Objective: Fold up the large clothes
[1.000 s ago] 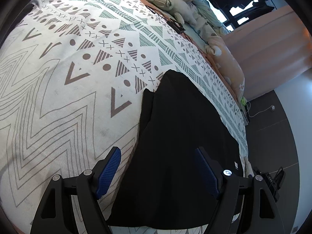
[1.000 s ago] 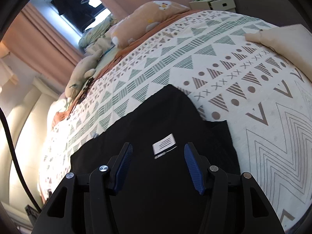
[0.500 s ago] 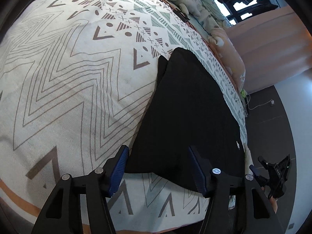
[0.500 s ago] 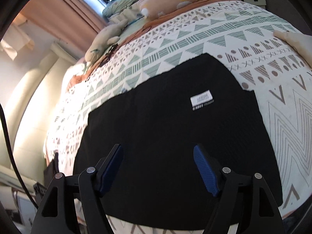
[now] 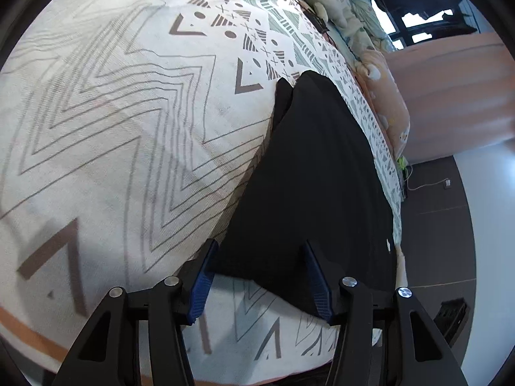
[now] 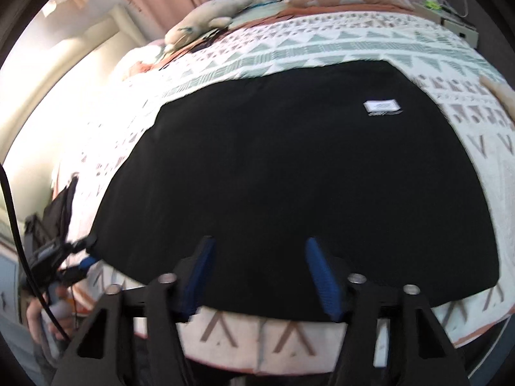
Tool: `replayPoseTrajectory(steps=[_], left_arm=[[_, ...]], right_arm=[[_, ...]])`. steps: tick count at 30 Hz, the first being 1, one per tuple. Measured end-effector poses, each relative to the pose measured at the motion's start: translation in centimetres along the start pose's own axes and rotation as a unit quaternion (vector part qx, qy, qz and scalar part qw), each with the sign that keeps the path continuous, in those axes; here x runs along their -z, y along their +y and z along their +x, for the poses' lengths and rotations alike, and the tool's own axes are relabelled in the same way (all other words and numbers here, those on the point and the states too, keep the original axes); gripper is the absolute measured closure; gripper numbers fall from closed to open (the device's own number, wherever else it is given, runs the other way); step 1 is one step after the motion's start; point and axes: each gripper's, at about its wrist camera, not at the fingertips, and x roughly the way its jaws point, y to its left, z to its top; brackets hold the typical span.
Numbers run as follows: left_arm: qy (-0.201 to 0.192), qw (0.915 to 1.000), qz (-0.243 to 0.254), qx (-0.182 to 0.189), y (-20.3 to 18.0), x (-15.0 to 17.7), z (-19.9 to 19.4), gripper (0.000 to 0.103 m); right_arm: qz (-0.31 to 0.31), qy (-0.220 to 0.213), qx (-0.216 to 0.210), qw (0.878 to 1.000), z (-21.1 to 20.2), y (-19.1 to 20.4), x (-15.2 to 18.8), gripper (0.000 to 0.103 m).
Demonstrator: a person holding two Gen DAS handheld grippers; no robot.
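Patterned bedspread (image 5: 135,135) carries one black garment (image 6: 289,177), lying flat near its front edge, one white label (image 6: 382,106) showing. Your left gripper (image 5: 259,276) and right gripper (image 6: 257,267) both straddle that garment's near edge, jaws closing, pads not pressing. Right view is blurred; garment folds can't be made out.

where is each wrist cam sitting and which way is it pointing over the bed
Left wrist view: rides the left gripper, tilted down at the near left corner of the black garment on the patterned bedspread; its own blue-padded jaws, closing, straddle that corner without pinching it.
Right wrist view: rides the right gripper, looking down across the garment's near edge, white label far right; its closing jaws grip nothing, and the other gripper with the person's hand shows far left.
Shared: garment, bedspread, plush toys by the curtain.
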Motion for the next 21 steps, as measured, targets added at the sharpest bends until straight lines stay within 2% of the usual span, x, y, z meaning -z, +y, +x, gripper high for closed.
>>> replayPoseTrajectory(steps=[4,11,15,21], left_arm=[[-0.009,0.9999,-0.008,0.006,-0.2,-0.8,0.8,0.052],[-0.027,0.9994,0.013,-0.015,-1.6,-0.9,0.7,0.055],[-0.034,0.9985,0.027,-0.034,-2.2,-0.9,0.9,0.055],[-0.037,0.9975,0.033,-0.051,-2.6,-1.1,1.3,0.055]], right_arm=[[-0.017,0.005,0.001,1.000,0.5,0.9,0.8,0.048],[-0.021,0.061,0.005,0.998,4.4,1.1,2.1,0.049],[-0.027,0.056,0.017,0.998,5.0,1.4,1.5,0.049],[-0.013,0.041,0.034,0.998,6.4,1.1,-0.9,0.059]])
